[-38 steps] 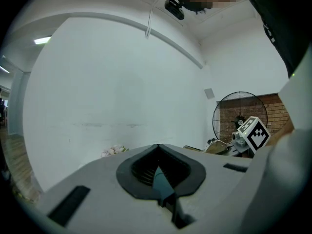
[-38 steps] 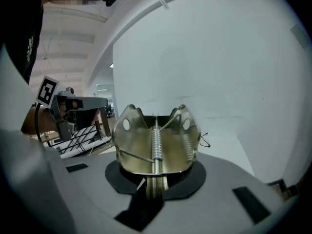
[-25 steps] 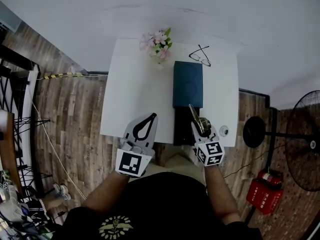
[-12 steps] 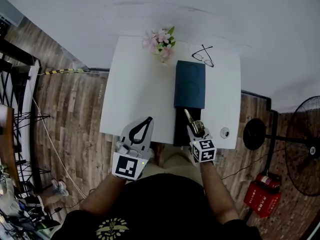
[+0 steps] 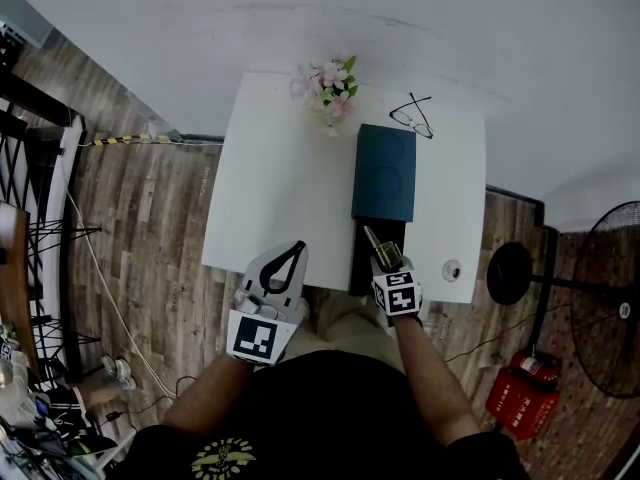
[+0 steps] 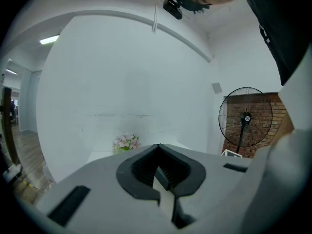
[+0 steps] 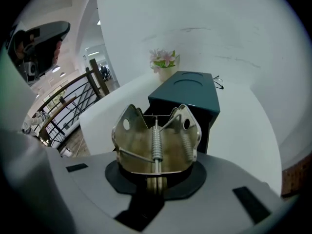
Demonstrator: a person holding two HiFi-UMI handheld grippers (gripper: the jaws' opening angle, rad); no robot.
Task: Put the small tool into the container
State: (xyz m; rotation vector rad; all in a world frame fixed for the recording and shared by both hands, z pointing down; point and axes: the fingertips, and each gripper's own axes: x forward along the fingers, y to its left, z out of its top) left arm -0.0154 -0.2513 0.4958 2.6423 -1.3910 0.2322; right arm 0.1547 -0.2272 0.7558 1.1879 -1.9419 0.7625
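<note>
Right tongs on small tool, before teal container

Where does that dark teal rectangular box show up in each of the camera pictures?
Head view: the dark teal rectangular box lies on the white table, right of centre.
Left gripper view: not in it.
Right gripper view: centre of the picture, just behind the brass-coloured metal spring tool.
Shared landmark: the pink flower bunch, seen in all three.
</note>
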